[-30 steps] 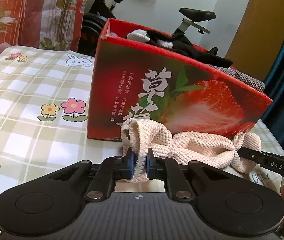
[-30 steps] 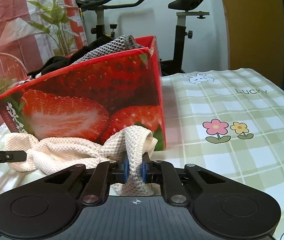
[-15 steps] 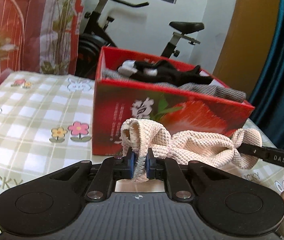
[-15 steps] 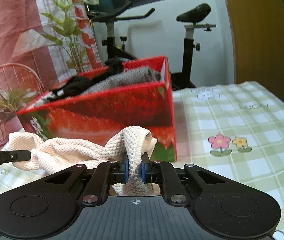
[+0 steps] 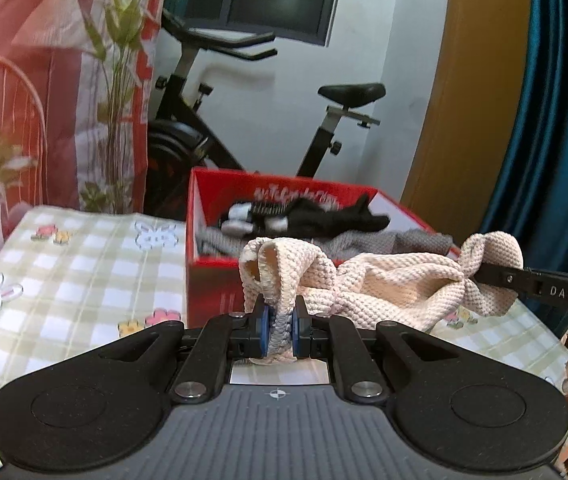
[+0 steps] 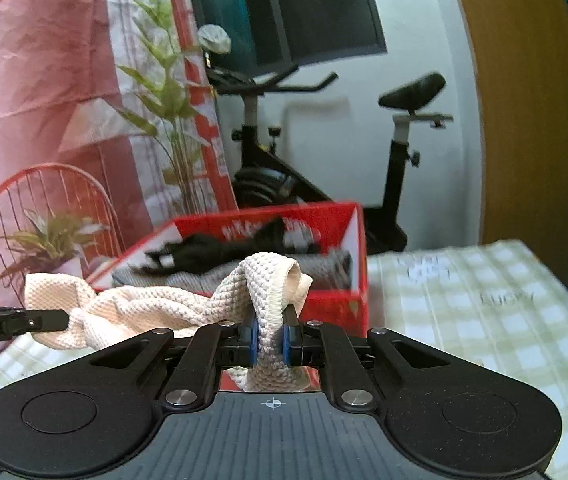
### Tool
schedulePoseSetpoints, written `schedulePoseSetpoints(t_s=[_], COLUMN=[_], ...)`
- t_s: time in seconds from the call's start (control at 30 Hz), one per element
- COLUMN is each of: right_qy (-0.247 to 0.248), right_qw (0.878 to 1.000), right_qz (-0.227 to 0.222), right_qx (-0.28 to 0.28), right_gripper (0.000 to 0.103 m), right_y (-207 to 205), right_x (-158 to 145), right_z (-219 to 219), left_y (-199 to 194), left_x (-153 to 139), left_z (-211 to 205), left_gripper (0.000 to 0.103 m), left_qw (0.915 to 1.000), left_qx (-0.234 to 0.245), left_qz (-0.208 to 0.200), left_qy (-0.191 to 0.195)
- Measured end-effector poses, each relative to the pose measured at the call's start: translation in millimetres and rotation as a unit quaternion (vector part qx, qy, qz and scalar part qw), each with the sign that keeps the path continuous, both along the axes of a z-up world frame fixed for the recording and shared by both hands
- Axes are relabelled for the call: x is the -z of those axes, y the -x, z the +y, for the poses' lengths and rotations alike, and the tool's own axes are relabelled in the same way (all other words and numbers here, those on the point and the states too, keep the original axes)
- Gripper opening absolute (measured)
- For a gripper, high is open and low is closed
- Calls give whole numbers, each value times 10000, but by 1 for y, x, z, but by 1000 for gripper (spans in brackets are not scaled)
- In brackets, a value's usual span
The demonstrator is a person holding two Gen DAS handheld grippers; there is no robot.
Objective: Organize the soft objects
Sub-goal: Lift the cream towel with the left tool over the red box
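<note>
The right gripper (image 6: pixel 271 340) pinches a cream towel (image 6: pixel 163 312); a red box (image 6: pixel 340 304) sits just ahead.

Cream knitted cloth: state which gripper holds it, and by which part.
Both. The left gripper pinches one bunched end of the cream knitted cloth, the right gripper the opposite end, so that it hangs slack between them in front of the red box.

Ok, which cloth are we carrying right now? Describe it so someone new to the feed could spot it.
Find the red strawberry box on the checked tablecloth. In front of it, strung between the left gripper and the right gripper, hangs the cream waffle-knit cloth. It alone is outside the box and cream; the cloths inside are grey and black.
</note>
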State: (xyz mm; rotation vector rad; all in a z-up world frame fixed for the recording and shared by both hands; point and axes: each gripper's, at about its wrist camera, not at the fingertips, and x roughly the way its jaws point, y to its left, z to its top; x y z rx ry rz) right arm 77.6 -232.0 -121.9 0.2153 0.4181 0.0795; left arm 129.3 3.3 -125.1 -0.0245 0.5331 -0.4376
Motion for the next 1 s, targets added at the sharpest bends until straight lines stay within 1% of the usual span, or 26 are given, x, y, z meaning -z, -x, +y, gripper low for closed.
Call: schedulePoseSetpoints(t_s=[0.1, 0.2, 0.37, 0.53, 0.63, 0.73, 0.93, 1.0], right_qy=[301, 467, 523, 625, 655, 642, 516, 513], right_qw=[9993, 9984, 9979, 9972, 9970, 9968, 9941, 9924], right_qz=[-54, -93, -129, -150, -12, 197, 818, 1003], right_qx=[-195, -311, -349, -382, -401, -429, -493, -497], right_gripper=[10, 10, 10, 10, 10, 10, 10, 10], right_y=[-8, -19, -36, -57, -75, -93, -129, -140], right_x=[-16, -32, -49, -60, -58, -50, -24, -15], right_z=[8, 12, 10, 4, 1, 2, 2, 3], left_y=[-6, -14, -25, -40, -55, -72, -99, -103], left_x=[-10, -20, -36, -39, -35, -27, -9, -4], left_z=[-4, -9, -16, -20, -25, -28, -38, -42], left_gripper=[11, 11, 11, 11, 11, 11, 11, 11], left_qw=[10000, 9999, 9994, 9994, 9995, 9993, 9962, 9950], left_qx=[60, 142, 239, 219, 276, 324, 405, 415], left_qz=[-24, -89, -259, -252, -143, 105, 586, 645], left_qy=[17, 32, 18, 33, -58, -154, -491, -640])
